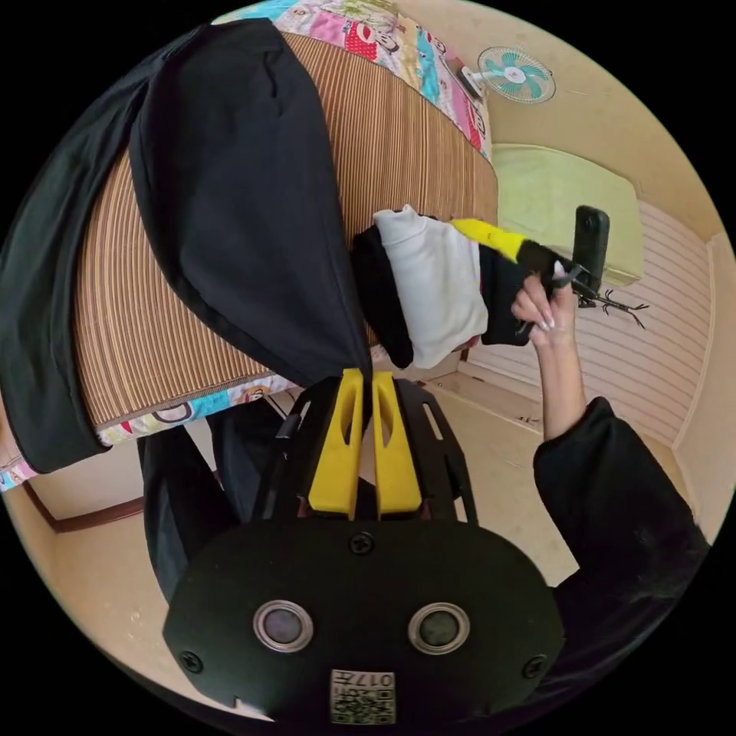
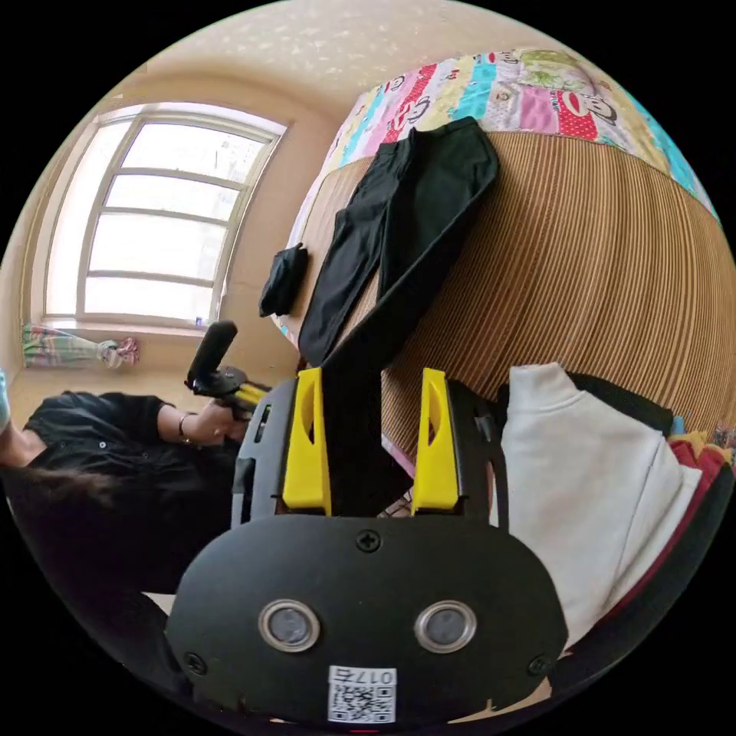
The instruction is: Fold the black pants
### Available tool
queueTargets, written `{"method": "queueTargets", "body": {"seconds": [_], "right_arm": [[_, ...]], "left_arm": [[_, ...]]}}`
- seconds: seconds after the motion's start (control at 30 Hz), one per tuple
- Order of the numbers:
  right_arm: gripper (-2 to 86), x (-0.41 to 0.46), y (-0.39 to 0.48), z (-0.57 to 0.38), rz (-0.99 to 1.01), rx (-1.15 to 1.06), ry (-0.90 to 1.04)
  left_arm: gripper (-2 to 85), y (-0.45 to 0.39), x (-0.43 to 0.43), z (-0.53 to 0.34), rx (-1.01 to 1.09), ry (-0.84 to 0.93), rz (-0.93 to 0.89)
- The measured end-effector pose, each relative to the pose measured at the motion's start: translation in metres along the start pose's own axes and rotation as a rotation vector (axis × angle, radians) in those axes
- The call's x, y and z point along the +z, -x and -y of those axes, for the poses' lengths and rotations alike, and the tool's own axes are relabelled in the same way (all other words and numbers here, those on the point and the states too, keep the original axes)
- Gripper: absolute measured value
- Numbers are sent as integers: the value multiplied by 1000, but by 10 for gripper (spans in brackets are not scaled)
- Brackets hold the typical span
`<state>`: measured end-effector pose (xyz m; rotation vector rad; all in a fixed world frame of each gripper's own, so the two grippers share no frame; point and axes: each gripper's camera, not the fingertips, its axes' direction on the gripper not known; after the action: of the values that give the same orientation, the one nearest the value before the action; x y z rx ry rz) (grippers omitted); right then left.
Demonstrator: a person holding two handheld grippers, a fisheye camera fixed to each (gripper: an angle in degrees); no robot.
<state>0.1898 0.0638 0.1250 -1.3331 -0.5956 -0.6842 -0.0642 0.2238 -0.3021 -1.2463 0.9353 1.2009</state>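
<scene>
Left gripper view: left gripper (image 1: 366,383) has its yellow jaws nearly together, pinching a bunched end of the black pants (image 1: 238,192). The fabric fans out from the jaws across the striped mat (image 1: 414,146) on the bed, with part draping over the near edge. A stack of folded clothes (image 1: 433,284) sits just right of the pants. A hand (image 1: 546,310) holds the other tool by the stack.

Right gripper view: right gripper (image 2: 369,383) has its jaws set wider, with a black strip of the pants running between them. I can't tell if both jaws press on it. The pants (image 2: 414,207) lie stretched along the mat (image 2: 583,253) toward the far patterned bedding (image 2: 491,84), legs side by side. A small dark bundle (image 2: 282,280) sits left of them at the bed edge.

Step, as I read it: both near ends picked up, start of the lengthwise fold. Next move needs both ends carried together toward the far end, kept level so the edges line up.
</scene>
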Motion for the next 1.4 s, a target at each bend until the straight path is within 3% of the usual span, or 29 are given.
{"method": "queueTargets", "body": {"seconds": [0.2, 0.4, 0.5, 0.57, 0.67, 0.83, 0.97, 1.03, 1.13, 1.27, 1.4], "right_arm": [[166, 41, -86, 197, 18, 254, -184], [60, 109, -113, 299, -139, 448, -192], [31, 113, -42, 323, -171, 305, -374], [27, 135, 55, 340, -251, 89, -455], [32, 190, 158, 380, -249, -81, -434], [62, 327, 206, 442, -82, -135, -246], [77, 378, 200, 386, 95, -181, -178], [83, 386, 196, 332, 13, -217, -139], [88, 397, 169, 240, -142, -111, -54], [90, 399, 143, 132, -2, 89, -99], [88, 438, 138, 82, 113, 193, -27]], "left_arm": [[-7, 1, -22, -23, -8, -92, -88], [-6, 25, -44, -55, -1, -244, -302], [-6, 57, -65, -87, -11, -320, -460], [-5, 94, -89, -127, -34, -410, -568], [-2, 144, -124, -182, -89, -503, -602], [28, 241, -173, -247, -219, -623, -456], [51, 339, -183, -296, -515, -648, -263], [56, 363, -186, -304, -551, -617, -251], [82, 375, -191, -291, -493, -555, -239], [100, 359, -197, -245, -353, -478, -119], [102, 344, -192, -212, -271, -441, 36]]}}
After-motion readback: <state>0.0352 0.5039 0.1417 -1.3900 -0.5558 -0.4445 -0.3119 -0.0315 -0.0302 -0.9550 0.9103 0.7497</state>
